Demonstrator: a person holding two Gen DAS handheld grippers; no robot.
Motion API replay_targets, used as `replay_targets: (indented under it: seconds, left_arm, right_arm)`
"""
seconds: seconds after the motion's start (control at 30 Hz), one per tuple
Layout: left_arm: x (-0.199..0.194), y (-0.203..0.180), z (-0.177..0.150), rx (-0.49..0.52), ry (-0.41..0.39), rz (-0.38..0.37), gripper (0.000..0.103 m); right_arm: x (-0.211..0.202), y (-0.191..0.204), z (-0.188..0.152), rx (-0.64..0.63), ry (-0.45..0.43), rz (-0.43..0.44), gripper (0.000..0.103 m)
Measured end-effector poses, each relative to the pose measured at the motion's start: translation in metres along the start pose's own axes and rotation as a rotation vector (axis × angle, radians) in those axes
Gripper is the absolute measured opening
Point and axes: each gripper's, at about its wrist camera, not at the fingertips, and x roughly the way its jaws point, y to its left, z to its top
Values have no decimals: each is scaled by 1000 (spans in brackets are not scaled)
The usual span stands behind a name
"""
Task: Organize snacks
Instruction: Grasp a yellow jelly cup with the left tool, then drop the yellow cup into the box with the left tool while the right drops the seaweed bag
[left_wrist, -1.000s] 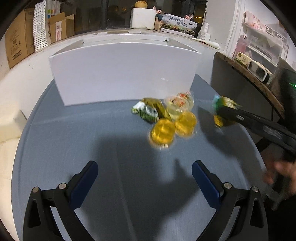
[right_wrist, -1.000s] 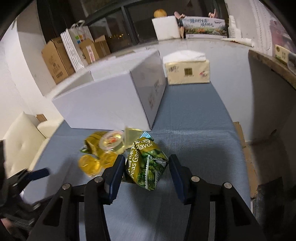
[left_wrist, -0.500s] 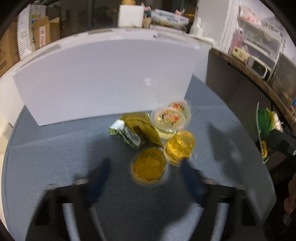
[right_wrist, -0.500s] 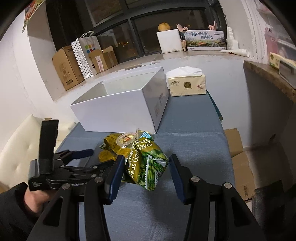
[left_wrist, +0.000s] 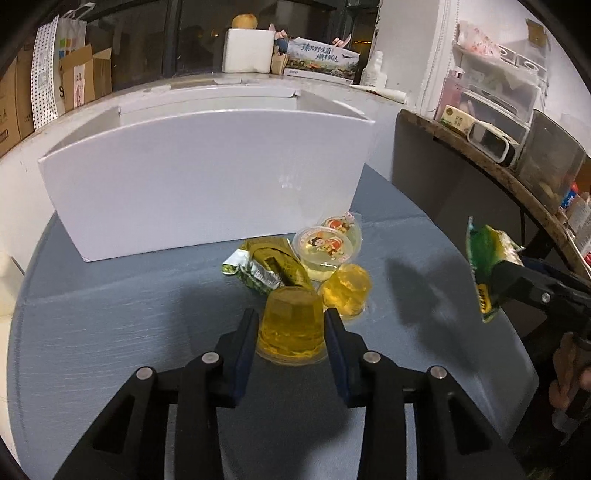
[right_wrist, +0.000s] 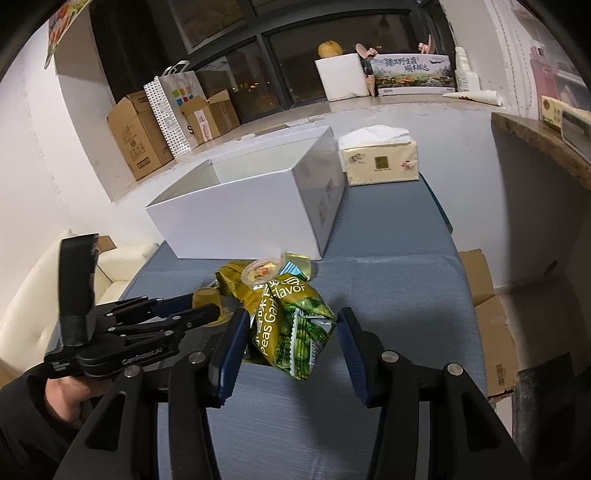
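My left gripper (left_wrist: 290, 326) is shut on an upturned yellow jelly cup (left_wrist: 290, 326) standing on the blue table (left_wrist: 110, 332). Beside it sit a second yellow jelly cup (left_wrist: 347, 290), two sealed jelly cups with cartoon lids (left_wrist: 325, 245) and a green-yellow snack packet (left_wrist: 267, 267). My right gripper (right_wrist: 291, 334) is shut on a green pea snack bag (right_wrist: 291, 325) and holds it above the table; the bag also shows in the left wrist view (left_wrist: 487, 266). The open white box (left_wrist: 207, 177) stands just behind the pile.
A tissue pack (right_wrist: 380, 162) sits right of the white box (right_wrist: 258, 210). Cardboard boxes (right_wrist: 140, 136) and a paper bag line the window ledge. A dark wooden shelf (left_wrist: 480, 162) with clutter runs along the right. A cardboard box (right_wrist: 487, 321) lies on the floor beside the table.
My left gripper came forward and down to the near yellow jelly cup and closed on it. My right gripper rose with the pea bag still held.
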Motion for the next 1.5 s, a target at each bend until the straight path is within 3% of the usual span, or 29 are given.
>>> replay_targets:
  seconds: [0.1,0.37,0.67,0.8,1.03,1.07,1.1,1.13,1.2,1.37,1.5]
  left_arm:
    - [-8,4,-3,1,-3,-7,40]
    - [-59,10,9,-14,-112,-2,40]
    - [-110,38,78,1,-253,49,40]
    - [-101,62,122,-7,-274,67,40]
    - [-52,100,162,-17,-254,139,41]
    - [-42,105,165,-26,-238,151,45]
    - [-32,112,167,-45,-212,165,62]
    - [-23,118,166,-61,-188,174,85]
    - [-17,125,163,-77,-185,175,101]
    - [-18,121,147,-71,-176,174,103]
    - [-30,112,142,-70,-173,185,103]
  right_arm:
    - [1,7,1,-1,0,13,53]
    - [-3,34,15,-39,-25,53,53]
    - [-2,66,85,-80,-129,76,53]
    - [18,70,129,-80,-158,72,53]
    - [81,50,182,-41,-92,0,55]
    - [87,48,184,-33,-73,-15,62]
    - [95,46,185,-23,-46,-39,73]
    - [102,42,185,-2,-29,-60,97]
    - [102,36,181,17,-40,-48,102]
    - [99,26,169,42,-14,-60,103]
    - [75,30,161,14,-69,-89,103]
